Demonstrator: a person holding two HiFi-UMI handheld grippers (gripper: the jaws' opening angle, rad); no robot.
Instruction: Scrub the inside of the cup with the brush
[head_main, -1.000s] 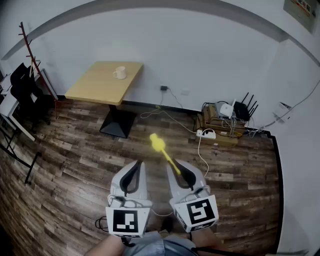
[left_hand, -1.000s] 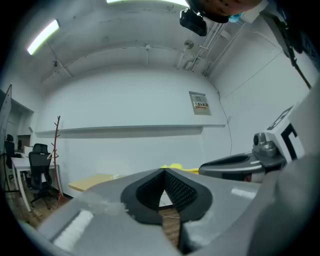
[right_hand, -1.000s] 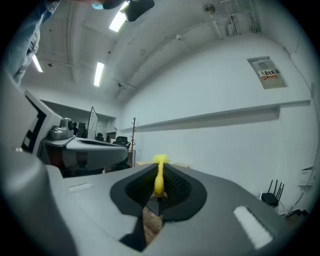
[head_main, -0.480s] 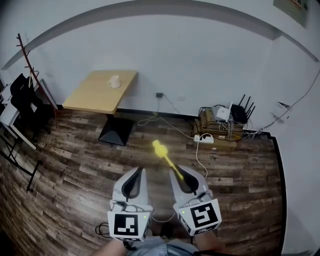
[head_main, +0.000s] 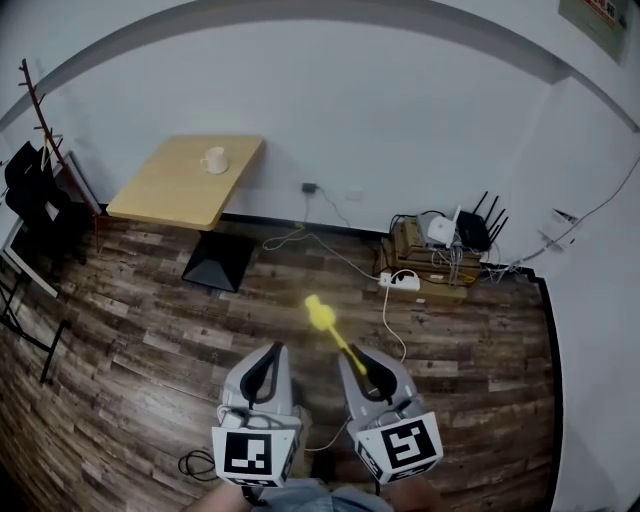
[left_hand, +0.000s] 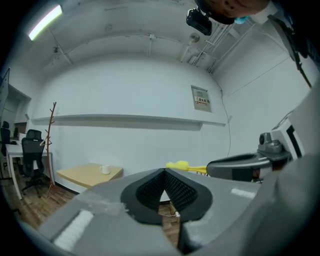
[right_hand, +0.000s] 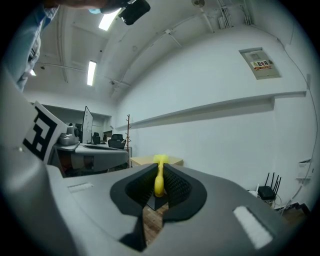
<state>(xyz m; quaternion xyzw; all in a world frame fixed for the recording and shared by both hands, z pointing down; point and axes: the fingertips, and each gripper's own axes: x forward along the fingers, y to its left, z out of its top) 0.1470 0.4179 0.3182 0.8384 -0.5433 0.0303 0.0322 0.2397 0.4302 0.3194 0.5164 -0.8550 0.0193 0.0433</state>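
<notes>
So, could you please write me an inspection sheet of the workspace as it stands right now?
Surface: wooden table, far across the plank floor from both grippers.
Job's things: white cup upright on the table; yellow brush carried in the right gripper.
Clutter: nothing seen on the table besides the cup.
Grippers: left gripper shut and empty; right gripper shut on the brush's handle.
Cables: power strip and loose leads lying on the floor.
Surroundings: routers, coat stand, office chair.
</notes>
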